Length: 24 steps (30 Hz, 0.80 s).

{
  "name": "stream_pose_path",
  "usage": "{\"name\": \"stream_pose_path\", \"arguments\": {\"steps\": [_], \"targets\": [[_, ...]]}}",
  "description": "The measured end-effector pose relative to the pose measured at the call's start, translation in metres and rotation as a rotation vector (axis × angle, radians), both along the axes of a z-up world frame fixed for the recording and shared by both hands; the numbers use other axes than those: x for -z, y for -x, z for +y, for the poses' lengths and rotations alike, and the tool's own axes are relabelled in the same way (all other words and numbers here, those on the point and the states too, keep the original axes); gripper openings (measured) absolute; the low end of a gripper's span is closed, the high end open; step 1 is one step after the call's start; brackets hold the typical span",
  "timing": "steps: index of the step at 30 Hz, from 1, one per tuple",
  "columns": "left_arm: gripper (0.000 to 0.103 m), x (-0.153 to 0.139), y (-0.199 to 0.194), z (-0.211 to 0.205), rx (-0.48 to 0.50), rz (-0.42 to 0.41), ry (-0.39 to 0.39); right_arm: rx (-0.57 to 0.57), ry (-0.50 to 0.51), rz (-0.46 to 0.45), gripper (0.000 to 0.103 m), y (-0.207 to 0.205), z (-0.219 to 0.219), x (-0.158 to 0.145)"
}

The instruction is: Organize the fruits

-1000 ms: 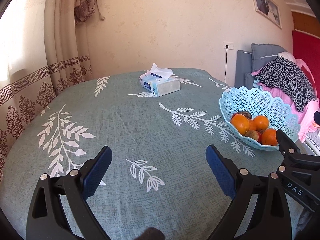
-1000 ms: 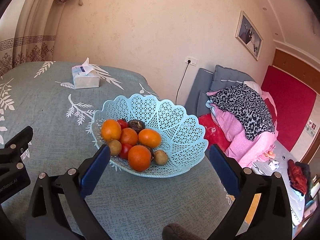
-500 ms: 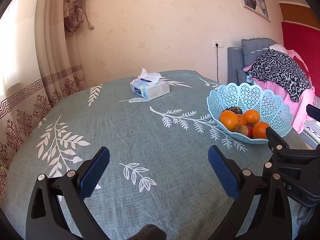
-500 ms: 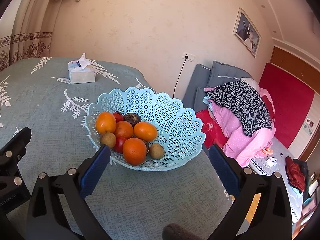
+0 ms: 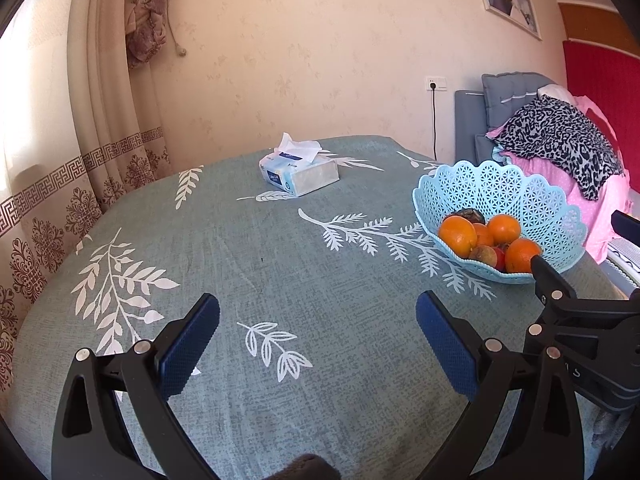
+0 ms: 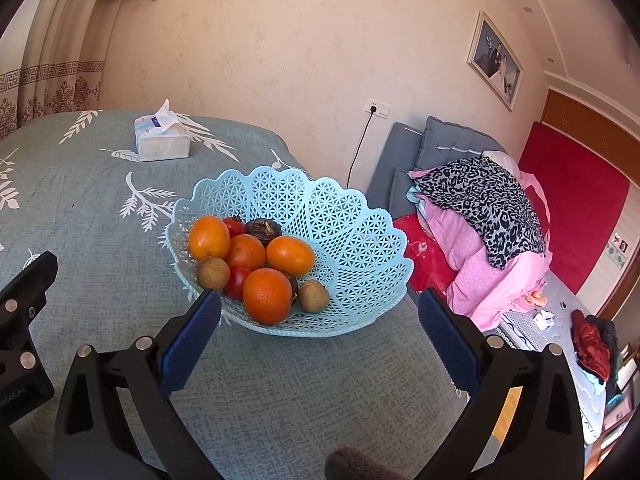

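- Left wrist view: my left gripper (image 5: 318, 320) hangs over bare tablecloth (image 5: 280, 264), jaws spread wide, nothing between them. Fruit basket (image 5: 520, 196) sits off to the right near the table edge; tissue box (image 5: 298, 174) farther back.
- Right wrist view: my right gripper (image 6: 320, 320) is also spread wide and empty, just short of the basket's near rim. Oranges (image 6: 267, 295), kiwis (image 6: 213, 273), red fruit and a dark one are piled inside the basket.

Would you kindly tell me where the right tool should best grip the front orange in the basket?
Probably across the front orange's round middle, descending from above. It sits atop the pile near the basket's low front rim, its top exposed, with a kiwi close beside it. The right tool is open.
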<state>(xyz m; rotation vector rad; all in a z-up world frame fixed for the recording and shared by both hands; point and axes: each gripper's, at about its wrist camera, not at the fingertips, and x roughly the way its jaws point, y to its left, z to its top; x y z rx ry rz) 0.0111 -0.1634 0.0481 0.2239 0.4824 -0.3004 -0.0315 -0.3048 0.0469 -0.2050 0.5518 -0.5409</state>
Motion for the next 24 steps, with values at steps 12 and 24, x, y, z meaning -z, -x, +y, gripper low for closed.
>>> {"name": "stream_pose_path", "arguments": {"steps": [12, 24], "targets": [[0.098, 0.0, 0.002, 0.0, 0.015, -0.004, 0.003, 0.0, -0.006, 0.003, 0.1, -0.001, -0.001, 0.002], [0.098, 0.008, -0.009, 0.034, -0.08, 0.133, -0.035, -0.132, -0.135, 0.05, 0.1, 0.005, 0.022, -0.001]]}}
